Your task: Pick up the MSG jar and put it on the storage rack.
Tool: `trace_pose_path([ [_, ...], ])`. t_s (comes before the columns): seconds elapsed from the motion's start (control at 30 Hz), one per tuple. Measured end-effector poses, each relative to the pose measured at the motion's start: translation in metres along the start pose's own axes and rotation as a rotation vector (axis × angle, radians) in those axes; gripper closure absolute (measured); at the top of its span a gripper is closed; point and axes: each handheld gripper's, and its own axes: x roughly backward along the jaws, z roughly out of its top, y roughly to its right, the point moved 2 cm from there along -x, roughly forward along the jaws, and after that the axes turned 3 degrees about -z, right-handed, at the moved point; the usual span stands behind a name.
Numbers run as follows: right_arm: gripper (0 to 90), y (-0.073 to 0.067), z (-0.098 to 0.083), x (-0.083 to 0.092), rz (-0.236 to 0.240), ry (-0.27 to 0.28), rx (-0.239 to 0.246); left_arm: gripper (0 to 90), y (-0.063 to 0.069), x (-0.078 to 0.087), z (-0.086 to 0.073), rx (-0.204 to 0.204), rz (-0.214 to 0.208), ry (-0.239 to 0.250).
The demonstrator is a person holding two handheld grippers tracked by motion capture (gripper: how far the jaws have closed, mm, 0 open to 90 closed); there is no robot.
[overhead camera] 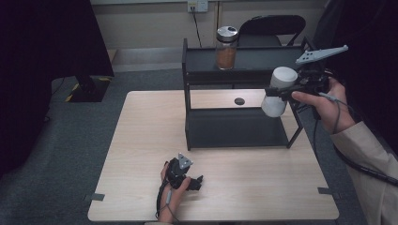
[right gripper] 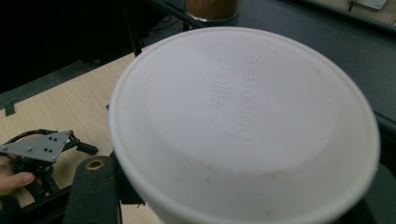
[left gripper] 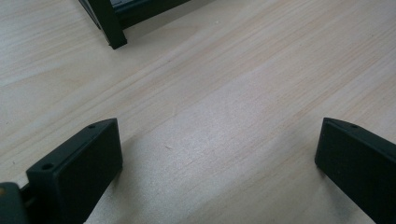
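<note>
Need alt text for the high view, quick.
The right gripper holds a white bottle beside a black two-tier shelf, whose upper tier carries a jar. The left gripper rests on the wooden table.

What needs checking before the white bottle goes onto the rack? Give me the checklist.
1. Grip: right claw shut on the white bottle, held off the table: ok.
2. Top shelf has bare space beside the orange jar: ok.
3. Bottle upright: tilted in the high view: not ok.
4. Bottle lid closed: ok.
5. Left claw low on the table, away from the rack, jaws open, nothing between them: ok.
6. Bottle's clearance above the top shelf's edge: cannot tell.
</note>
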Motion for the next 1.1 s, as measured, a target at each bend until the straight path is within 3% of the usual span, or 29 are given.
trace_pose_path([
  [0.8, 34.0, 0.004, 0.055, 0.029, -0.083, 0.016, -0.012, 0.0, 0.0, 0.0, 0.0, 0.0, 0.0, 0.0],
  [1.1, 33.9, 0.008, 0.073, 0.034, -0.145, 0.021, -0.022, 0.0, 0.0, 0.0, 0.0, -0.002, 0.0, -0.001],
])
